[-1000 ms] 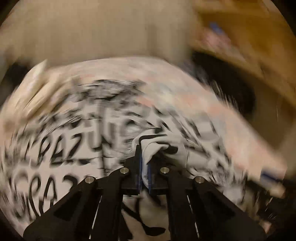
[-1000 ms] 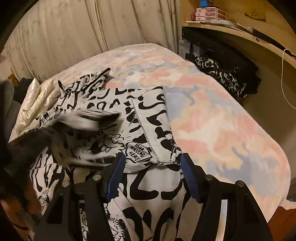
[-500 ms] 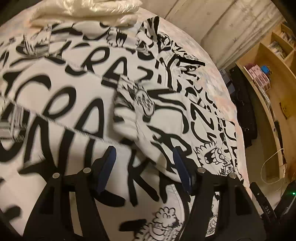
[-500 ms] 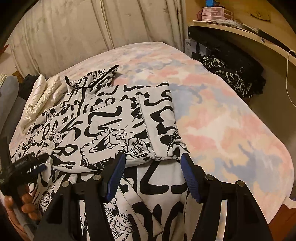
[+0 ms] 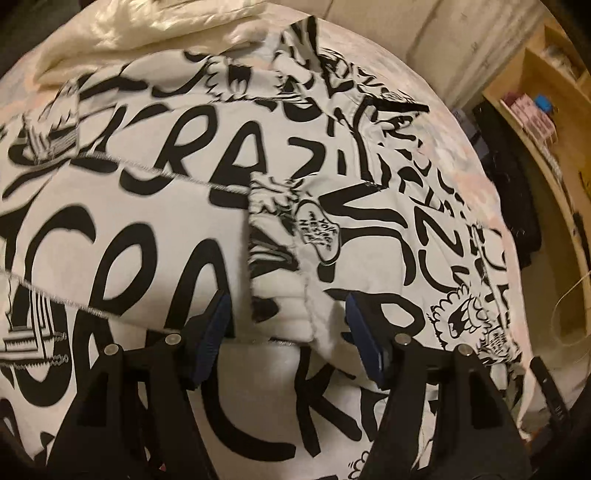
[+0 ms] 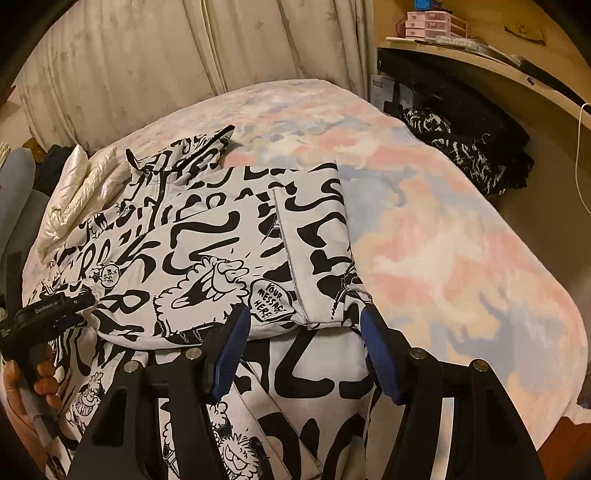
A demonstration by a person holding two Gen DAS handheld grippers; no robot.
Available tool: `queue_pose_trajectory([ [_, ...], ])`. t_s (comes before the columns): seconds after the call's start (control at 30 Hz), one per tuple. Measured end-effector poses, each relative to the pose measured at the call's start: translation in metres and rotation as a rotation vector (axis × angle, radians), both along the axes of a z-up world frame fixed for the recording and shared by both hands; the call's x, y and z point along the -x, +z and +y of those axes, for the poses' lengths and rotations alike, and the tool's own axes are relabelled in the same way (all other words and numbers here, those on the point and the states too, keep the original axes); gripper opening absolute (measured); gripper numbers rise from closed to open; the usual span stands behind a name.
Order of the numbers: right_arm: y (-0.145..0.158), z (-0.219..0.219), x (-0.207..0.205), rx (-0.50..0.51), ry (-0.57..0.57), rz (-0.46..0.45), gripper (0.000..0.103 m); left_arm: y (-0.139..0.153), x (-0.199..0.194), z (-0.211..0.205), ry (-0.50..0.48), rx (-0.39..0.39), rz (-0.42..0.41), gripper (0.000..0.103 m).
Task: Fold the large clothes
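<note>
Home bedroom, bed [image 6: 443,236], curtains [image 6: 147,62] (wooden shelves [image 6: 480,55])

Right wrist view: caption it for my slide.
Open right gripper hovers over a black-and-white printed garment partly folded on a pastel bedspread.

Bed cover [image 6: 436,236]: pastel tie-dye, pink/blue/cream, fills most of the right wrist view. Cream quilted item [image 6: 79,188], shiny, lies bunched at the bed's far left edge; same item [image 5: 155,33] at top of the left wrist view. Curtain [image 6: 177,62]: pale, pleated, faint star print, hangs behind the bed. Wooden desk [image 6: 476,66] curves along the right side, just beside the bed. Pink drawer boxes [image 6: 432,24] stacked on it, something blue on top. Dark patterned fabric heap [image 6: 461,155] between bed and desk. White cable [image 6: 580,147] hangs off the desk edge.
</note>
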State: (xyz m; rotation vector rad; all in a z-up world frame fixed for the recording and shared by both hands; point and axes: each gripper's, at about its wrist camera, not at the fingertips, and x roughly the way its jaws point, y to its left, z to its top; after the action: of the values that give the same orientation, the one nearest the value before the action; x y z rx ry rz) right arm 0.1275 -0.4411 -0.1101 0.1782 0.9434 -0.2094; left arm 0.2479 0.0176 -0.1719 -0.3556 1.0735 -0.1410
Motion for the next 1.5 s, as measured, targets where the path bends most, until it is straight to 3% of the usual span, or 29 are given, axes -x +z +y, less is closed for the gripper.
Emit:
queue_pose_trajectory([
  [0.27,-0.006,-0.013,-0.048,-0.057,0.038,0.026,0.063,0.010,-0.012,-0.025,-0.107,-0.081,-0.036,0.060],
  [0.33,-0.007,-0.017,-0.065,-0.064,0.035,0.041,0.063,0.009,-0.015,-0.026,-0.118,-0.096,-0.037,0.050],
  [0.4,-0.008,-0.022,-0.081,-0.093,0.035,0.051,0.063,0.007,-0.019,-0.026,-0.127,-0.131,-0.038,0.027],
  [0.47,-0.008,-0.024,-0.094,-0.106,0.038,0.057,0.063,0.008,-0.023,-0.026,-0.137,-0.122,-0.049,0.025],
  [0.53,-0.010,-0.025,-0.107,-0.098,0.047,0.069,0.063,0.021,-0.024,-0.032,-0.150,-0.171,-0.117,0.023],
  [0.57,-0.010,-0.026,-0.113,-0.090,0.048,0.071,0.063,0.030,-0.024,-0.036,-0.155,-0.201,-0.165,0.012],
  [0.67,-0.008,-0.034,-0.135,-0.064,0.041,0.065,0.063,0.056,-0.030,-0.036,-0.134,-0.225,-0.275,0.012],
  [0.77,-0.015,-0.054,-0.158,-0.087,0.009,0.075,0.067,0.056,-0.045,-0.027,-0.081,-0.271,-0.287,0.012],
  [0.9,-0.041,-0.084,-0.195,-0.150,-0.047,0.123,0.068,0.024,-0.059,-0.016,-0.092,-0.287,-0.170,0.013],
  [0.97,-0.058,-0.097,-0.213,-0.252,-0.044,0.150,0.068,0.012,-0.060,-0.012,-0.112,-0.269,-0.116,0.016],
  [1.03,-0.070,-0.103,-0.223,-0.304,-0.037,0.162,0.068,0.009,-0.060,-0.007,-0.114,-0.244,-0.096,0.027],
  [1.1,-0.081,-0.104,-0.230,-0.312,-0.039,0.170,0.068,0.009,-0.066,0.000,-0.093,-0.194,-0.065,0.059],
  [1.13,-0.086,-0.104,-0.233,-0.316,-0.040,0.176,0.066,0.007,-0.069,0.002,-0.077,-0.180,-0.053,0.060],
  [1.2,-0.096,-0.105,-0.240,-0.335,-0.037,0.184,0.041,0.002,-0.075,0.005,-0.059,-0.178,-0.024,0.059],
  [1.23,-0.100,-0.103,-0.240,-0.332,-0.021,0.192,0.020,0.000,-0.076,0.005,-0.059,-0.181,-0.011,0.055],
  [1.27,-0.101,-0.100,-0.238,-0.298,-0.018,0.193,0.011,0.002,-0.075,0.002,-0.071,-0.157,-0.023,0.036],
  [1.3,-0.093,-0.098,-0.240,-0.235,-0.002,0.174,0.007,0.003,-0.075,-0.002,-0.089,-0.142,-0.034,0.025],
  [1.4,-0.084,-0.098,-0.232,-0.153,-0.025,0.111,0.005,0.005,-0.068,-0.024,-0.137,-0.211,-0.071,0.023],
  [1.5,-0.105,-0.103,-0.242,-0.129,-0.029,0.203,0.006,-0.004,-0.070,-0.039,-0.148,-0.269,-0.039,0.023],
])
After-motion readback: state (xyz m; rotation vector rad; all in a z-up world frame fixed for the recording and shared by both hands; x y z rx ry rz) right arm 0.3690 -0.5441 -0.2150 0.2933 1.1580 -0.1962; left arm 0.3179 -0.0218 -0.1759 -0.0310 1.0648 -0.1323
